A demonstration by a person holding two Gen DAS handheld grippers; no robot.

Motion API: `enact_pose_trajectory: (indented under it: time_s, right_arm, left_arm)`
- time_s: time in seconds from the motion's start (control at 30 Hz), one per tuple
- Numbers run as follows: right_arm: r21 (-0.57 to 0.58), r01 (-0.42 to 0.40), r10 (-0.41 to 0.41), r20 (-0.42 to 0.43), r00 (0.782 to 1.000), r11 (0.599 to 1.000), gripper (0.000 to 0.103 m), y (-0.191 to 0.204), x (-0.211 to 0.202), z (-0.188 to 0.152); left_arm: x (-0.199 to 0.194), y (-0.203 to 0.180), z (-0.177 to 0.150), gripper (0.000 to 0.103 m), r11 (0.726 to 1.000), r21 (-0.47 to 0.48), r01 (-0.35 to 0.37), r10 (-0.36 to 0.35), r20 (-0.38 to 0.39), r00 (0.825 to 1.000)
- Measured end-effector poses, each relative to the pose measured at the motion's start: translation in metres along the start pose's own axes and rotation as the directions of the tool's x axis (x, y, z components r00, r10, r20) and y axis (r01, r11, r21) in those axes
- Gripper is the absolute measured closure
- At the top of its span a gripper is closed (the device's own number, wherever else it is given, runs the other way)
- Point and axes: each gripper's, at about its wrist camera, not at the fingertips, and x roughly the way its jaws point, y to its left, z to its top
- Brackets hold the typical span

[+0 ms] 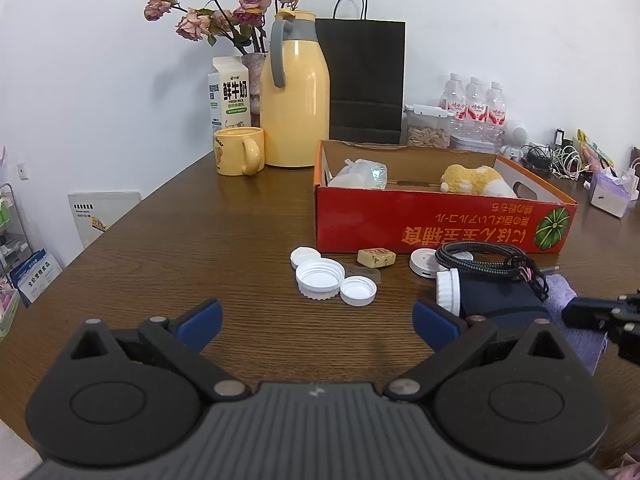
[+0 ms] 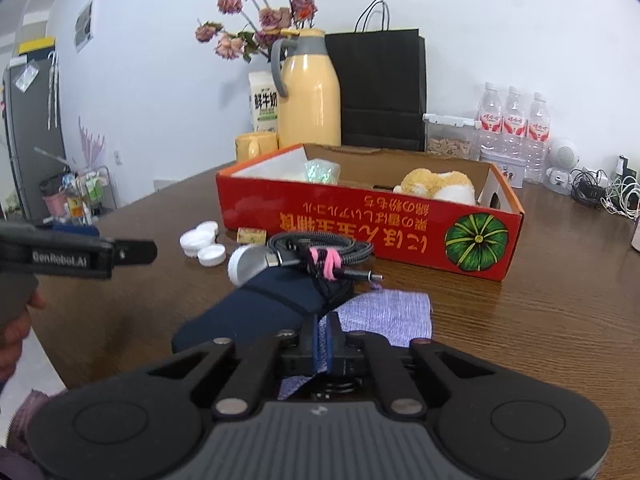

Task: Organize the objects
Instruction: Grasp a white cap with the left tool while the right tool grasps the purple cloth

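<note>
Near front edge of worktop (image 2: 540, 320), right gripper (image 2: 322, 344) fingers are clenching on dark navy cloth (image 2: 260, 308), beside red box (image 2: 360, 224). Left gripper (image 1: 318, 320) is hanging released. Grasp step; next move probably needing lifting into box without dragging cable (image 2: 320, 246).

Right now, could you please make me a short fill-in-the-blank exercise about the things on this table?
1. The plush toy lies inside the ____ box.
2. The left tool has its jaws ____.
3. The coiled cable is bound with a ____ tie.

Missing words: red; open; pink.
</note>
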Motion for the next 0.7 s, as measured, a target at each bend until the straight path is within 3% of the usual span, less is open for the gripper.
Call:
enact_pose_trajectory:
  time_s: [0.4,0.57,0.7]
  right_arm:
    - [0.076,0.063,-0.073,0.142,0.987,0.995,0.101,-0.032,-0.030,0.022]
    - [0.133,0.115,-0.133,0.131,0.982,0.984,0.101,-0.056,-0.030,0.020]
    - [0.153,0.113,-0.130,0.105,0.986,0.982,0.101,-0.064,-0.024,0.011]
  left_arm:
    - [0.001,-0.025,-0.001,0.000,0.997,0.042,0.060,-0.059,-0.013,0.998]
    - [0.008,-0.035,-0.002,0.000,0.995,0.052,0.084,-0.082,-0.028,0.996]
    - [0.020,-0.042,-0.006,0.003,0.991,0.044,0.125,-0.122,-0.064,0.990]
